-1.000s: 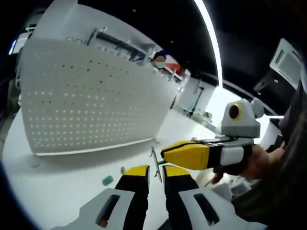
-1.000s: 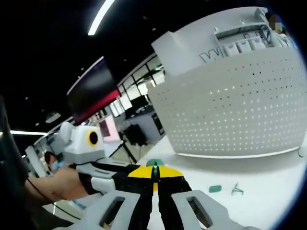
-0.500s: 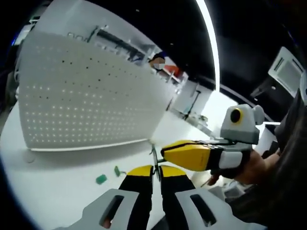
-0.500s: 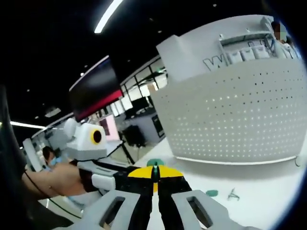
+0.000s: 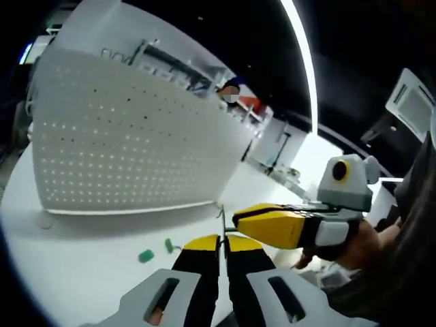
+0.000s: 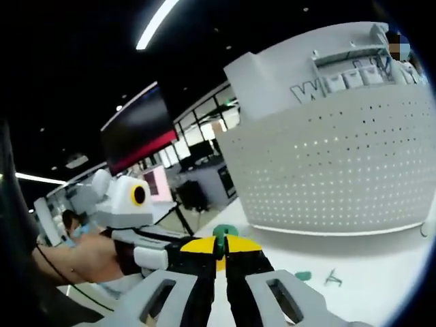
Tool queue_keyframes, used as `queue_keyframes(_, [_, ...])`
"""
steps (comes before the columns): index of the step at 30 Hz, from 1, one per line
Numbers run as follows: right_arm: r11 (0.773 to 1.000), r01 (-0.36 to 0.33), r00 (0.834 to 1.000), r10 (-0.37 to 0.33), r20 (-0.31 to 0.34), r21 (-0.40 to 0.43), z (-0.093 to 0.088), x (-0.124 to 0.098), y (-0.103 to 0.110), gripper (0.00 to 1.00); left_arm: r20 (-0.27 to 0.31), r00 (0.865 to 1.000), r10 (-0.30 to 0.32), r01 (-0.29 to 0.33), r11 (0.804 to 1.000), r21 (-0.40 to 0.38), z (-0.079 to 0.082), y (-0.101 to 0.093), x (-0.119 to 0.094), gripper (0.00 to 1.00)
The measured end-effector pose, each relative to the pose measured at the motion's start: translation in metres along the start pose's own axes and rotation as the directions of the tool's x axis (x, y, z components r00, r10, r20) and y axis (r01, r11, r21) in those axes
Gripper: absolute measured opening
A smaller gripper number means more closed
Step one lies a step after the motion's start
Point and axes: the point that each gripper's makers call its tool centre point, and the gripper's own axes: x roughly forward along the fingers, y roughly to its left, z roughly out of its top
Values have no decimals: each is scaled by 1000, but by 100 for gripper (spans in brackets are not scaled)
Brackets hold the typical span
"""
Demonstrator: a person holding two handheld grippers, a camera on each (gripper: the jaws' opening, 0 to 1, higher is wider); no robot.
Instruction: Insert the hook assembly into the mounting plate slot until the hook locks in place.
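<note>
In the left gripper view my left gripper (image 5: 221,242) is shut on a thin metal wire hook (image 5: 220,223) that stands up between its yellow tips. My right gripper (image 5: 236,221) comes in from the right, its yellow jaws together, with its tip right beside the hook. In the right gripper view my right gripper (image 6: 219,246) is shut on a small green plastic piece (image 6: 223,232). The left gripper (image 6: 185,246) meets it from the left. A white perforated mounting plate (image 5: 129,150) stands upright on the table behind, also seen as the mounting plate (image 6: 340,174).
Two green pieces (image 5: 145,256) (image 5: 169,245) lie on the white table (image 5: 82,266) in front of the plate. A spare green piece (image 6: 303,276) and a loose wire hook (image 6: 332,276) lie there too. A person's hand (image 5: 364,242) holds the right gripper.
My left gripper's jaws have come together from open to shut on the wire hook. The right gripper has stayed shut on the green piece, close against the left.
</note>
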Motion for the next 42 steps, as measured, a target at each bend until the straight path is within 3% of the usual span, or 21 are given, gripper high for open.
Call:
queue_keyframes(3, [1000,-9,1000,9,-5,8,-1,1,-1,2,-7,1000,-1,1,1000,-5,-1,0,1,2])
queue_keyframes(6, [996,-31,999,33,-24,85,-6,2,-4,3,-24,1000,14,-14,1000,11,-5,2,1,2])
queue_keyframes(10, [997,-37,999,39,-20,68,-6,1,-1,7,-23,999,24,-24,999,23,-5,2,1,2])
queue_keyframes(31, [995,-50,998,54,-42,90,-16,-4,0,7,-7,987,162,-160,980,118,-8,25,-6,2])
queue_keyframes(42, [984,-21,999,26,-30,174,-15,-3,-7,7,13,992,126,-126,978,167,-5,9,2,2])
